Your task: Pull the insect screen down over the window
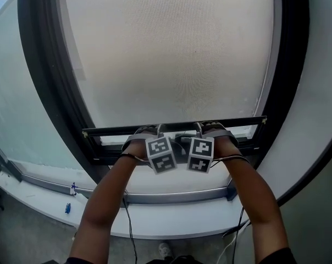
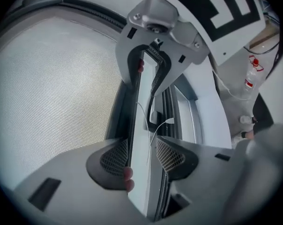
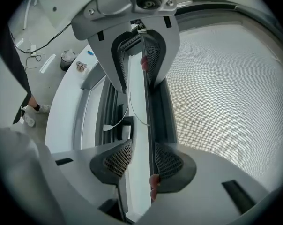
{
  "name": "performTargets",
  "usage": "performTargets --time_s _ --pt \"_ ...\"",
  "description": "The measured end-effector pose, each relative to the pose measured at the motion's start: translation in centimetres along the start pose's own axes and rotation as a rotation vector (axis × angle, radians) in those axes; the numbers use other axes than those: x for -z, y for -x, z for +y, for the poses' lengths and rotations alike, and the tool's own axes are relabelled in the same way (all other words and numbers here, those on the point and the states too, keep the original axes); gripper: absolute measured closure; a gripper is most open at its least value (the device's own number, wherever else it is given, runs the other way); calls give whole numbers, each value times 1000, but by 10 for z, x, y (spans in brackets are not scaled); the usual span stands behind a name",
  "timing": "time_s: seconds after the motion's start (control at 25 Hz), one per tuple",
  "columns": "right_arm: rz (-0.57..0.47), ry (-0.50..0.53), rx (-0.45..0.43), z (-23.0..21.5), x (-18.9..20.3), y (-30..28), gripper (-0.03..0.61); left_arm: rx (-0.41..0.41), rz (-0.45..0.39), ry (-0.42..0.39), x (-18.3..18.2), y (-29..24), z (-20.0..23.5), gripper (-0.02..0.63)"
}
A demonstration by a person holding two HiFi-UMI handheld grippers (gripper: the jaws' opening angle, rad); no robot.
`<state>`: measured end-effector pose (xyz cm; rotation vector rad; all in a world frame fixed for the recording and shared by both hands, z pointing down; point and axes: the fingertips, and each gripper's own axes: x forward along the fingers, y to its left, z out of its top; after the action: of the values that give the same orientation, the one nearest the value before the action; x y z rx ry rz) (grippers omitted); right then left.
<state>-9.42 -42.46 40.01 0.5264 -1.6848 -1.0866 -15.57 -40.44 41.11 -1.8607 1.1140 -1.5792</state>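
Bar (image 1: 111,129) of insect screen (image 1: 171,48) clamped in left tongs (image 2: 142,157) and right tongs (image 3: 137,161), side by side

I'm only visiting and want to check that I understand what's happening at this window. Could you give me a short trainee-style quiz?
1. What stands between the jaws of the left gripper?
A) a loose cable
B) the screen's pull bar
C) nothing
2. True or false: the right gripper hangs free, away from the pull bar.
3. Fill in: in the head view, the mesh lies ____ the pull bar.

Key:
1. B.
2. False. Its jaws are closed on the pull bar too.
3. above
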Motion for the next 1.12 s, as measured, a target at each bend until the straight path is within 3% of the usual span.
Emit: performTargets --time_s 0.28,0.56,0.76,0.96,1.12 --pt "-5 -1 -54 35 3 -19 425 56 -12 21 6 -20 -32 425" --pt "-45 -32 8 37 3 -26 425 50 1 23 11 -28 -35 425" --pt "-107 -103 101 37 2 -21 425 22 8 21 11 -27 -35 425" --pt "-173 -274 223 37 5 -1 423 44 4 50 10 -28 -36 425" --pt "-222 -439 239 57 8 9 424 45 4 49 11 -29 -33 425"
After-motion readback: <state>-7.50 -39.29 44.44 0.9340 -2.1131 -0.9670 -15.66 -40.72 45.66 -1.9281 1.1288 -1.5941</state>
